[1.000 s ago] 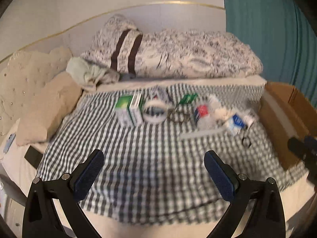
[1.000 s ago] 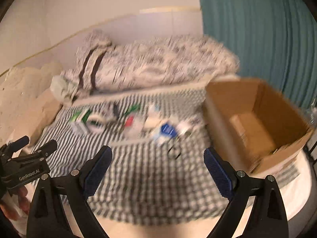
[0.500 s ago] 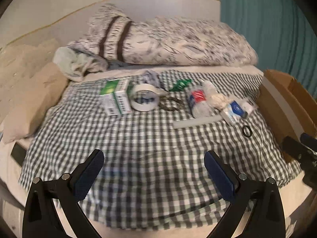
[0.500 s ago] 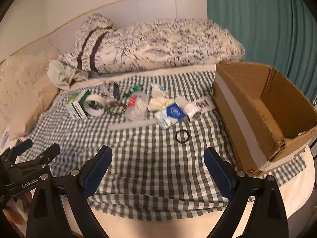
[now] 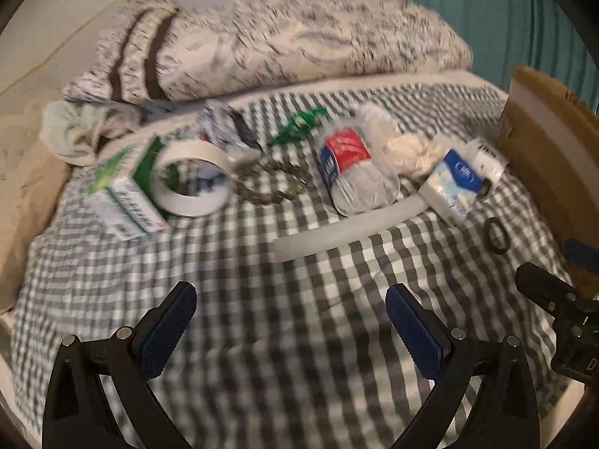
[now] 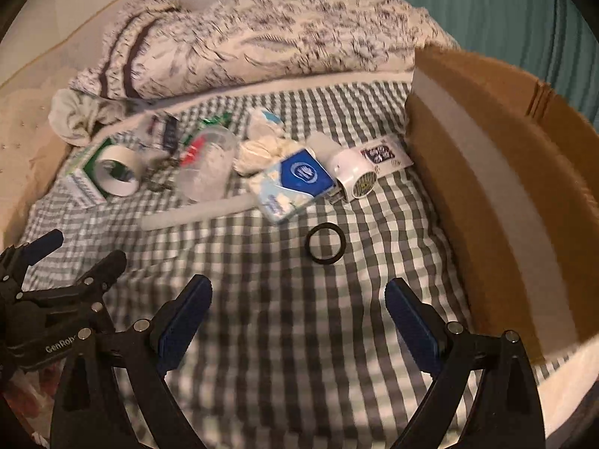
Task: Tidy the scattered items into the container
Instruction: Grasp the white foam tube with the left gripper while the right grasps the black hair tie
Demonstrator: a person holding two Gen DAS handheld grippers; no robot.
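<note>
A: You're over a bed (image 6: 284, 336) with a checked cover, a rolled quilt (image 6: 262, 41) at the back and a teal curtain (image 6: 505, 11) behind it. The box (image 6: 524, 202) sits open on the right edge of the bed.

B: And your grippers?

A: Both spread wide and holding nothing. Your left gripper (image 5: 288, 321) hangs above bare cover, and your right gripper (image 6: 299, 310) does too, nearer the box.

B: Where's the clutter?

A: All on the cover, none in the box that I can see. At the left, a tape roll (image 5: 191, 179) leans on a green carton (image 5: 123, 191). In the middle lies a plastic cup (image 5: 355, 172), a white strip (image 5: 348, 232) in front of it. Toward the box you have a blue pack (image 6: 295, 183), a white cylinder (image 6: 355, 176) touching it, and a black ring (image 6: 325, 243) lying alone, nearest your right gripper.

B: What could go wrong?

A: The ring lies flat on soft bedding, so your fingers may press into the cover and pinch cloth instead, dragging everything with it. The cup looks thin; squeeze hard and it may buckle or shoot out. The pack and cylinder touch, so taking one may roll the other away. Both views are blurred too, so I'd judge your aim less sure until you steady.
</note>
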